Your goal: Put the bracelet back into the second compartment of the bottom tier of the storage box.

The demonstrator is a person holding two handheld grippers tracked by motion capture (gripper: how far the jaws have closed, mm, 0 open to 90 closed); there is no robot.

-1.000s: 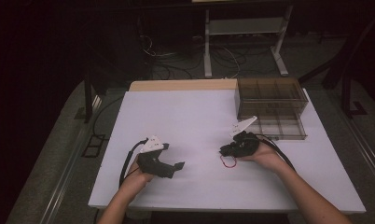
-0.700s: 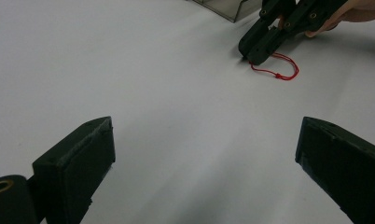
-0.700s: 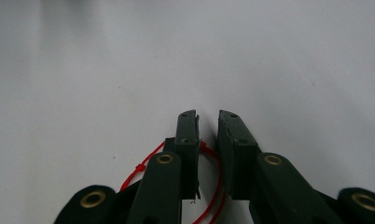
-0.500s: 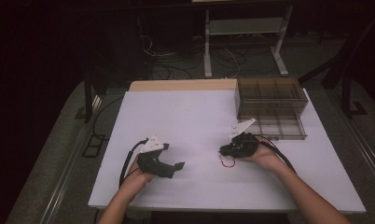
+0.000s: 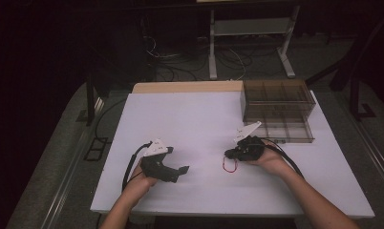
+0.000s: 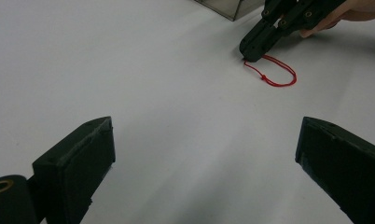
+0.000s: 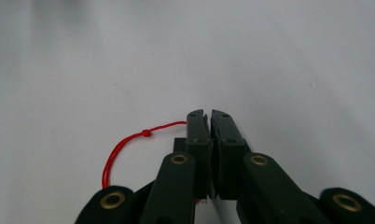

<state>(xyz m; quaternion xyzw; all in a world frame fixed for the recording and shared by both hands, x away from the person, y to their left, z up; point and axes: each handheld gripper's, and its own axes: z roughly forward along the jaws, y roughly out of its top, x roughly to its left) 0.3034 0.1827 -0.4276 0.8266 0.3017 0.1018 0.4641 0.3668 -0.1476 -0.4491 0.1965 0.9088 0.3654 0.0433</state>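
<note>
A thin red string loop [image 5: 228, 165] with a small knot lies on the white table [image 5: 190, 119], right of the middle. My right gripper [image 5: 227, 153] is low over the table with its jaws pressed together on one end of the string [image 7: 125, 142], which curves out to the left of the right gripper [image 7: 209, 116]. My left gripper [image 5: 183, 171] rests near the front left, pointing right, and is open with nothing between its jaws. In the left gripper view the left gripper [image 6: 204, 154] faces the red string [image 6: 274, 77] and the right gripper [image 6: 251, 51] some way ahead.
A clear plastic box with several compartments [image 5: 276, 107] stands at the table's back right, just behind the right hand. A wooden board [image 5: 187, 87] lies along the back edge. Cables and a metal frame [image 5: 250, 28] are on the dark floor beyond.
</note>
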